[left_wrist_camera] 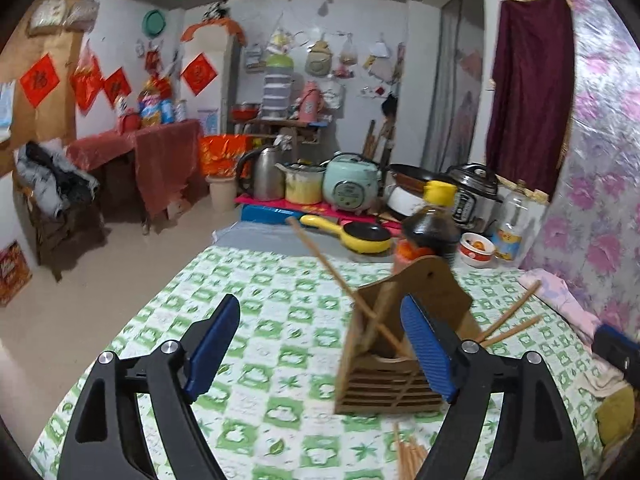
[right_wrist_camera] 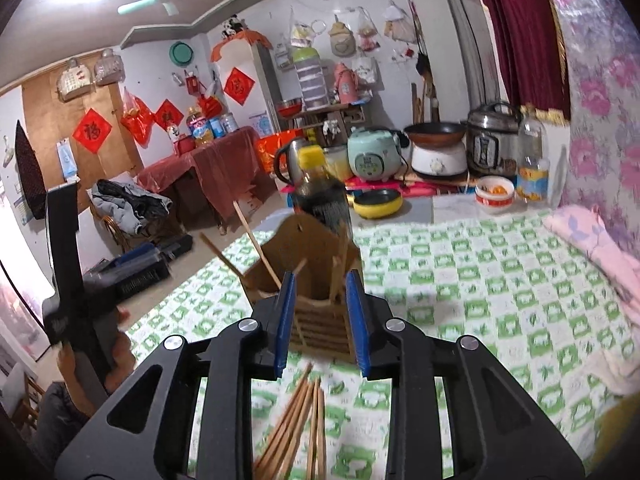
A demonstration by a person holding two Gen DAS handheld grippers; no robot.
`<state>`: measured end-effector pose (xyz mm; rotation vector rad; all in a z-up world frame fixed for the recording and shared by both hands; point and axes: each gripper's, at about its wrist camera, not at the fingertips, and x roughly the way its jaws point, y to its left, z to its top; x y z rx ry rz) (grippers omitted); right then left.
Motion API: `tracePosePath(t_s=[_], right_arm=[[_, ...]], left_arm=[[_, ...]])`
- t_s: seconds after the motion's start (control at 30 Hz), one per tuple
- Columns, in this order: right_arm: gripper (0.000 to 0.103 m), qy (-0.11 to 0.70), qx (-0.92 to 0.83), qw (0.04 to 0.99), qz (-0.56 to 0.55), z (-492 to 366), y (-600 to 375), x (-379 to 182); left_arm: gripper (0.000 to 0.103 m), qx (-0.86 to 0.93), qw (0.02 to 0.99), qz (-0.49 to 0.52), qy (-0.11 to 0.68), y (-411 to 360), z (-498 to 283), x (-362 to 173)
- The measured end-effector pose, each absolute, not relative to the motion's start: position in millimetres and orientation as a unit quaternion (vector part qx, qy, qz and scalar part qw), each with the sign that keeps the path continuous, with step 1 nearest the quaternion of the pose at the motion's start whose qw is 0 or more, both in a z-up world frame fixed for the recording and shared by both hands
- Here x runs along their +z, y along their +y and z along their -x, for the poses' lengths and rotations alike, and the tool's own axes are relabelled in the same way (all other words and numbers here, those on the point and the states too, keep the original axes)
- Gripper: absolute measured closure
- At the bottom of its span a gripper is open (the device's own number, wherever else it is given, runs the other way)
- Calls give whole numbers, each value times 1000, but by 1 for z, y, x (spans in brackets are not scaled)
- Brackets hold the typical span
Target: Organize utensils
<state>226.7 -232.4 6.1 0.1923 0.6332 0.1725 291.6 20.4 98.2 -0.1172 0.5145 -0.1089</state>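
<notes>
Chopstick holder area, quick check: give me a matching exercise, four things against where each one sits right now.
Things:
1. wooden holder
2. loose chopsticks
3. dark sauce bottle
4. yellow pan

Places:
A. lying flat on the green checked cloth, nearest the camera
B. beyond the cloth's far edge, by the cookers
C. standing upright on the cloth, with chopsticks in it
D. directly behind the holder

Pairs: 1-C, 2-A, 3-D, 4-B
</notes>
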Motion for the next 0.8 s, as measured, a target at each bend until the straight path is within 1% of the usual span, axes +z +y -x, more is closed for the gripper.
tracePosePath(t_s=[0.03, 0.13, 0.3, 0.43, 0.6, 0.67, 0.7, 0.73, 0.77, 0.8], right_arm=[[77, 315, 83, 941, -96, -225, -235, 0], [77, 332, 73, 934, -111, -224, -247, -19], [75, 366, 79, 917, -139, -236, -256, -48], [75, 381, 75, 913, -125, -243, -250, -64], [75, 398, 80, 905, -123, -249, -247, -77], [75, 403, 84, 903, -122, -249, -245, -81], [75, 405, 87, 902, -120, -249, -245, -83], [77, 406, 90, 902, -117, -249, -243, -85], [77, 407, 91, 901, -115, -249, -242, -85], [77, 407, 92, 902, -113, -248, -241, -86]], left_arm=[[22, -53, 963, 64, 257, 27, -294, 97], [22, -52, 955, 89, 277, 49, -310, 89], [22, -70, 923, 161, 343, 78, -370, 69], [22, -93, 897, 209, 378, 78, -418, 64], [23, -94, 880, 216, 413, 63, -462, 53], [34, -97, 876, 214, 422, 57, -472, 48], [46, -104, 874, 210, 426, 53, -476, 46], [59, -114, 872, 210, 428, 50, -479, 46], [73, -124, 870, 213, 428, 49, -481, 47], [79, -134, 869, 214, 426, 46, -483, 49]])
